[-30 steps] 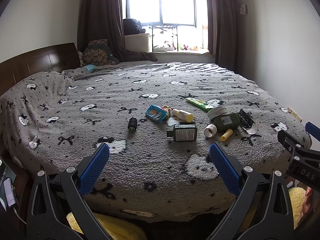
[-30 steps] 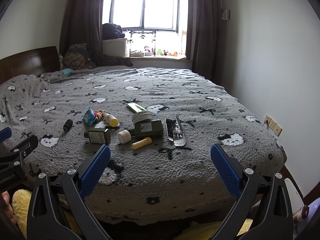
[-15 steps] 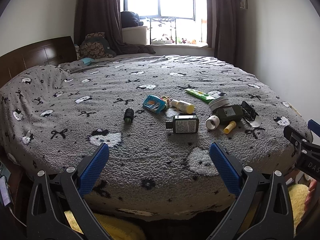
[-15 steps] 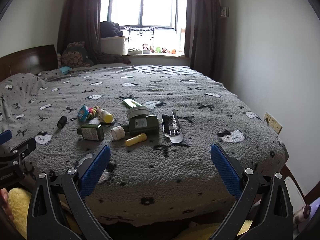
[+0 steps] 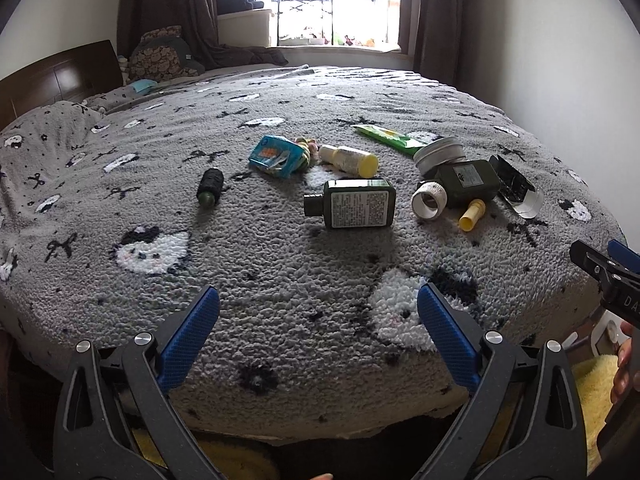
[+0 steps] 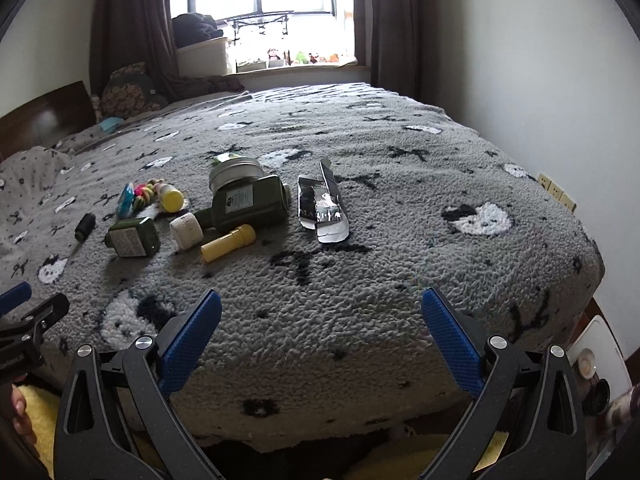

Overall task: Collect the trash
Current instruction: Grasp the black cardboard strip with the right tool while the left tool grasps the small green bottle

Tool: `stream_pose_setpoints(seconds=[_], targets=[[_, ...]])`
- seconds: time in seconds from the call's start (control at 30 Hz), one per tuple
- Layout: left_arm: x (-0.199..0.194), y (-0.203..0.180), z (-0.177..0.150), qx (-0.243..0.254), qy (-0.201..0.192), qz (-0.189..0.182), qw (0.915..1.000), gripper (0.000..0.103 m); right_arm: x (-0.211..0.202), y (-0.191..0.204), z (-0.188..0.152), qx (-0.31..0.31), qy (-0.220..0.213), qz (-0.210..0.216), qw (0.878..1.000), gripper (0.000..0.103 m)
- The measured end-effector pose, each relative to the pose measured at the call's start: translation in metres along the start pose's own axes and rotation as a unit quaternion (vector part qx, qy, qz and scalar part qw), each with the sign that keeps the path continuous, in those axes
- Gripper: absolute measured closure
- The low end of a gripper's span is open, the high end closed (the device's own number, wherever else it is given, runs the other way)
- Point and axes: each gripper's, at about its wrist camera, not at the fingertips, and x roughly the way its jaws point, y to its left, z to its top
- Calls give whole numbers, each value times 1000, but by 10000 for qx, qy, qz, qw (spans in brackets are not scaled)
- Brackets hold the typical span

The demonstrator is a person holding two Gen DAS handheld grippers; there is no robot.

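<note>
Trash lies on the grey bed: a dark green bottle (image 5: pixel 356 209) (image 6: pixel 132 237), a larger green bottle (image 5: pixel 468 183) (image 6: pixel 250 204), a white cap (image 5: pixel 429 201) (image 6: pixel 186 230), a yellow tube (image 5: pixel 472 214) (image 6: pixel 228 243), a torn black wrapper (image 5: pixel 514 190) (image 6: pixel 322 206), a blue packet (image 5: pixel 274 156), a yellow-capped bottle (image 5: pixel 350 159), a green wrapper (image 5: pixel 388 136), a tin (image 5: pixel 438 154) and a small black bottle (image 5: pixel 210 187). My left gripper (image 5: pixel 318 316) is open and empty above the bed's near edge. My right gripper (image 6: pixel 320 318) is open and empty, also at the near edge.
The bed blanket (image 5: pixel 280 272) fills both views. A headboard (image 5: pixel 60 76) and pillows stand at the left, a window (image 6: pixel 260 4) at the back, a wall (image 6: pixel 520 60) with sockets at the right. Yellow cloth (image 5: pixel 592 384) lies below the bed edge.
Both grippers have moved forward toward the bed and tilted down; the trash looks nearer and larger. Both stay open and empty.
</note>
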Motion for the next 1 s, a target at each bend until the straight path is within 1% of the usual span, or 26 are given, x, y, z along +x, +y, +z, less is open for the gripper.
stream_pose_setpoints(seconds=[0.07, 0.13, 0.27, 0.4, 0.53, 0.7, 0.77, 0.83, 0.93, 1.0], targets=[[13, -4, 4, 55, 109, -88, 9999, 11, 13, -3, 1, 24, 100, -48, 9999, 3], [23, -10, 9, 193, 145, -76, 9997, 11, 24, -8, 6, 119, 137, -92, 9998, 3], [46, -19, 24, 383, 203, 23, 9991, 11, 47, -16, 20, 254, 178, 93, 9995, 3], [71, -16, 36, 309, 325, 3, 9990, 11, 68, -15, 34, 66, 222, 96, 9997, 3], [89, -15, 46, 325, 369, 14, 9988, 11, 87, -15, 47, 22, 256, 127, 9996, 3], [107, -15, 55, 339, 427, -56, 9985, 11, 114, -8, 59, -231, 358, -80, 9991, 3], [114, -16, 57, 313, 462, -124, 9984, 11, 126, -7, 61, -296, 460, -108, 9984, 8], [121, -18, 59, 299, 521, -126, 9981, 11, 137, -8, 63, -289, 546, -134, 9980, 10], [134, -18, 61, 286, 599, -124, 9977, 11, 148, -10, 65, -237, 642, -24, 9977, 14], [140, -19, 63, 265, 623, -149, 9976, 11, 152, -10, 67, -228, 654, 38, 9976, 19]])
